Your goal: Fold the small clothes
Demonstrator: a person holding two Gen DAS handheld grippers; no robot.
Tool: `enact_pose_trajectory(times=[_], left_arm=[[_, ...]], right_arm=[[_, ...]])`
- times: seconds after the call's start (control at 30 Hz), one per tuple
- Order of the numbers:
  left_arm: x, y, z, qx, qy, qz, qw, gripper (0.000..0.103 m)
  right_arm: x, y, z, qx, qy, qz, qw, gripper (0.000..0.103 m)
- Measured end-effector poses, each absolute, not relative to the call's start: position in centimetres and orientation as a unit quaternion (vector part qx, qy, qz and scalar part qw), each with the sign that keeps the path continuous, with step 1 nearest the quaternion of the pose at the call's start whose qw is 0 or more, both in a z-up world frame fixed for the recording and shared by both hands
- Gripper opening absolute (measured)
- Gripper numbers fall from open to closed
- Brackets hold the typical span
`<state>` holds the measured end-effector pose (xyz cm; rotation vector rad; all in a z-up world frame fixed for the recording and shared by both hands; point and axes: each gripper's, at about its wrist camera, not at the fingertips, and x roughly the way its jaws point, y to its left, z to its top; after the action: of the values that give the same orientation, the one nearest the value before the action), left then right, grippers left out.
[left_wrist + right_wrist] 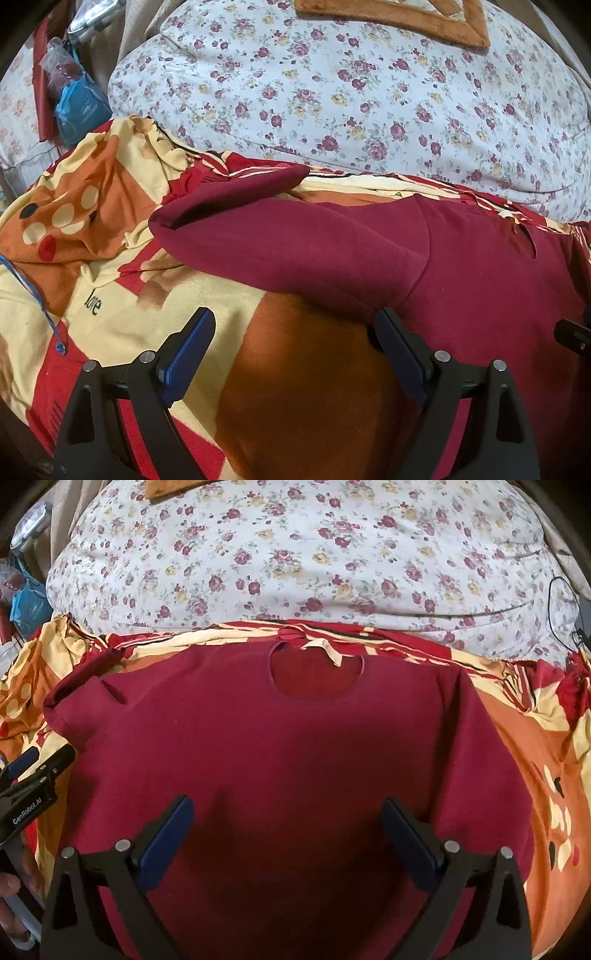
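While both grippers hang over the bed, neither holds anything; the left gripper [295, 325] has its fingers spread wide, blue pads facing in, over the blanket [147, 317] with its right finger [399, 350] at the shirt's left edge, contact unclear; the right gripper [288, 812] is likewise wide apart, above the lower middle of the shirt [277, 760], nothing between the pads; shirt is dark red, lying flat, front up, neck hole [314, 679] pointing away toward the pillow [295, 554], a pale tag [328, 650] showing at the collar; its left sleeve [258, 229] lies stretched out sideways across the blanket, cuff end open; right side of the shirt looks straight-edged, so the sleeve there may be tucked under, can't tell; blanket is red, cream and orange, rumpled at the left, with the word "love" [94, 302] printed on it; floral pillow sits beyond the shirt, a brown-bordered cloth [399, 18] on top of it; blue bag [79, 107] in the far left corner beside the pillow; thin blue cord [33, 299] runs along the blanket's left edge; black cable [565, 609] trails over the pillow's right end; in the right wrist view the left gripper shows at the left edge, a hand [11, 897] below it.
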<state>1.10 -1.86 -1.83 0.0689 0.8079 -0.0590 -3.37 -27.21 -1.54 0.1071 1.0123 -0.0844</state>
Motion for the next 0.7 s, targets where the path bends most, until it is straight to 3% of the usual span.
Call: enact_pose_trajectory(times=[0.7], left_arm=[[0.58,-1.25,-0.89,-0.019,0.403,-0.066,0.913,0.081]], right_arm=[[-2.94,-27.11,-2.49,0.029,0.503,-0.043,0.863,0.103]])
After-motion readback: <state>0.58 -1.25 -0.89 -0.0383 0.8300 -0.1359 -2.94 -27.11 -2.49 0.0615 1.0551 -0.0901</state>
